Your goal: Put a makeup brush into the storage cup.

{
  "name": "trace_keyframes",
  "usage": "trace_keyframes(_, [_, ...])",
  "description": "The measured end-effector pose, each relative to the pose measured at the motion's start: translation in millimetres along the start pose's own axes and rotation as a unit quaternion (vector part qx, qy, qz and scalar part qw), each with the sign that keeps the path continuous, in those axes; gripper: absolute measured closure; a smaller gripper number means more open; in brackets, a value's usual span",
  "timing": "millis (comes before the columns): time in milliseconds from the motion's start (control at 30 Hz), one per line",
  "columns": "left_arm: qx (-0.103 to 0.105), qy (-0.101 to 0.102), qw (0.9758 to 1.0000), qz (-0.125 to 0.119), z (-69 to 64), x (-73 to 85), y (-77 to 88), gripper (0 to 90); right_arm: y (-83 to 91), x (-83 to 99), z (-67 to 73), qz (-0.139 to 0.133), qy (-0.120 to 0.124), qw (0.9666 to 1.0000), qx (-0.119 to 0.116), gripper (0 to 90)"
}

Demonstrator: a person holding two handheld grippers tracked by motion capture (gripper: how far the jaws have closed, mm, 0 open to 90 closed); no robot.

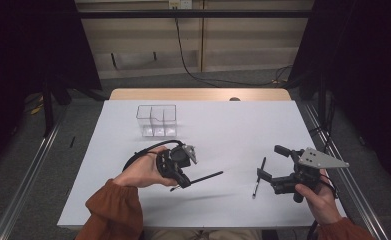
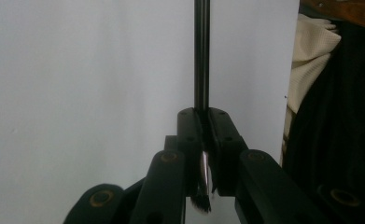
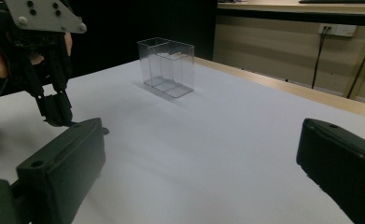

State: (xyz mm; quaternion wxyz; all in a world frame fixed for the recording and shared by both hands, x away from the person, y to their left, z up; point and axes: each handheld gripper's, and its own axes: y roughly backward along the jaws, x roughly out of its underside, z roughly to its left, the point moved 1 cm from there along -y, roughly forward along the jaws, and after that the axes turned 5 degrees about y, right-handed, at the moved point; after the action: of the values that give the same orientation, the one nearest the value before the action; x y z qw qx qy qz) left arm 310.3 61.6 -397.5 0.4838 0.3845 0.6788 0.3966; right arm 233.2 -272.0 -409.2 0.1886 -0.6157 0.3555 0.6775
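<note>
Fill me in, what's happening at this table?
A person works with a hand-held gripper in each hand. The left hand-held gripper is shut on a thin black brush, holding it above the white table. The right hand-held gripper is open, with a second black brush lying on the table by its jaws. A clear divided container stands farther back.

A thin black makeup brush (image 1: pixel 205 176) with a long straight handle is held above the white table, near its front edge. It lies almost level, and its handle points to the right. In the left gripper view its silver ferrule and short dark bristles (image 2: pixel 202 198) are seen at the near end. A second thin black brush (image 1: pixel 259 176) lies flat on the table, well apart at the right, nearly along the table's depth.
</note>
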Motion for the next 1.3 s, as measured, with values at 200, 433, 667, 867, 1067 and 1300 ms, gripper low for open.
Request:
trace_keyframes(200, [0.004, -0.005, 1.0000, 0.004, -0.3, -0.6, -0.4, 84.4, -18.2, -11.8, -0.3, 0.015, 0.000, 0.9993, -0.035, 0.4])
trace_keyframes(433, [0.005, -0.001, 1.0000, -0.003, -1.0, -0.6, -1.6, 84.3, -35.5, -16.7, 3.3, 0.038, 0.011, 0.9969, -0.068, 0.3])
trace_keyframes(667, [0.000, -0.008, 1.0000, 0.002, -0.8, -1.7, -2.7, 84.3, -49.3, -24.9, 10.8, 0.061, 0.024, 0.9918, -0.110, 0.7])
trace_keyframes(867, [0.002, -0.008, 1.0000, 0.003, -0.3, -1.9, -0.9, 84.4, -64.8, -30.7, 15.8, 0.098, 0.055, 0.9841, -0.137, 1.7])
trace_keyframes(1067, [-0.002, -0.005, 1.0000, 0.003, -0.2, -1.9, -1.2, 84.4, -80.7, -37.4, 22.7, 0.152, 0.083, 0.9718, -0.160, 6.0])
trace_keyframes(1300, [-0.004, -0.007, 0.9999, 0.007, -0.5, -2.4, -2.5, 84.4, -96.2, -43.6, 28.0, 0.217, 0.105, 0.9510, -0.194, 9.1])
